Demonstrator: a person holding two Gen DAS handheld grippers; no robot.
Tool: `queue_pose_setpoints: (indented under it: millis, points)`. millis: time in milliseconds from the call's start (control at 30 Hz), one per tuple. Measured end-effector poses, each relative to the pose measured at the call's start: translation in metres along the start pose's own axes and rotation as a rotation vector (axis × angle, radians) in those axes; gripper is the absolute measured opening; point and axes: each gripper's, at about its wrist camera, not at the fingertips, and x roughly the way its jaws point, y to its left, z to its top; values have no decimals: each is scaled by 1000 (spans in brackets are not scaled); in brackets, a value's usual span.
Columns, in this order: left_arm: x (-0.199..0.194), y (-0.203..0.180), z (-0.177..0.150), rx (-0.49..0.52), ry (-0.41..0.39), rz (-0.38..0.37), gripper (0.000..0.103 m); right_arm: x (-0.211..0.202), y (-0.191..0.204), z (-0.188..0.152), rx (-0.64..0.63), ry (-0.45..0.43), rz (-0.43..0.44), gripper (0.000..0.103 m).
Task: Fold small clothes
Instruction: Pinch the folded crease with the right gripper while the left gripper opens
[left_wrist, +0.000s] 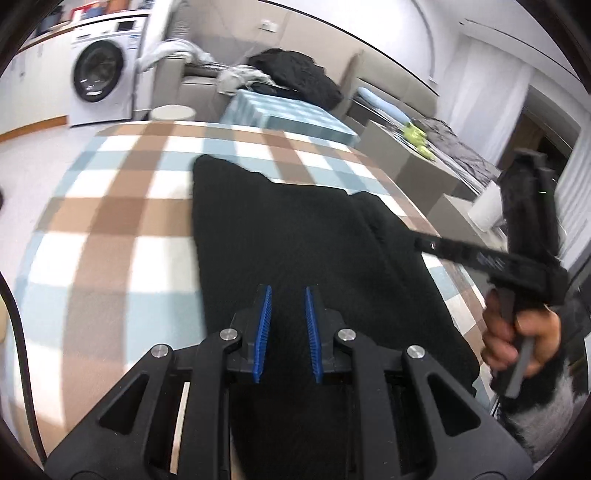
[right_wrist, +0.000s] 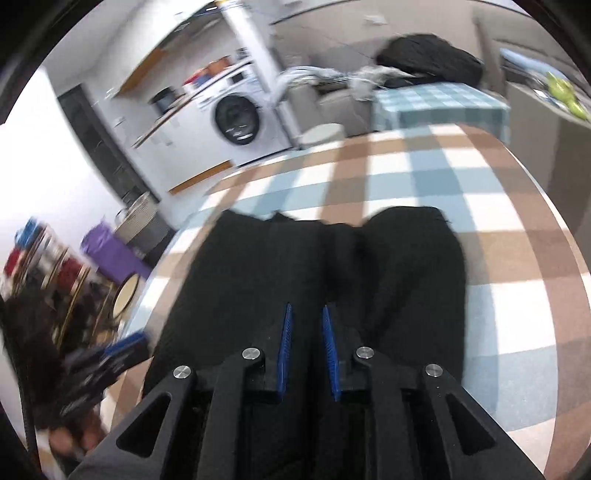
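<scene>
A black garment (left_wrist: 295, 236) lies flat on the checked tablecloth (left_wrist: 110, 206), partly folded, with a thicker fold along its right side. My left gripper (left_wrist: 288, 295) hovers over its near edge, the blue pads apart with nothing between them. The right gripper's body (left_wrist: 517, 258) shows at the right edge, held in a hand above the garment's right side. In the right wrist view the garment (right_wrist: 406, 266) fills the middle. My right gripper (right_wrist: 306, 314) is over it, its pads apart and empty. The left gripper (right_wrist: 103, 362) shows blurred at the lower left.
A washing machine (left_wrist: 99, 70) stands at the back left. A second checked table (left_wrist: 288, 110) with a pile of dark clothes (left_wrist: 295, 70) is behind. A round white stool (left_wrist: 173, 110) stands beyond the table's far edge. Boxes (left_wrist: 406, 162) stand to the right.
</scene>
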Motion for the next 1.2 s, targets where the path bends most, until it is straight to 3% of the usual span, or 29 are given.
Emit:
queue_pose_setpoints:
  millis: [133,333,567,800,900,1067,1200]
  points:
    - [36,8,5,-2,87,36,15,11,27,-14,-114,67,72,22]
    - [50,21,-2,-19,120,21,13,44,22,-33,-150,183,-21,20]
    - [27,11,-12,0,98,30,13,12,25,-50,-177,148,62,24]
    - [12,6,-32,18,119,53,13,3,22,-66,-186,172,35,26]
    - [-1,0,-40,18,110,29,13,-16,5,-59,-118,109,12,45]
    - [4,-3,-50,13,135,35,13,1,-25,-45,4,115,21,45]
    - [3,-2,-49,8,133,31,13,21,-24,-35,-1,136,34,45]
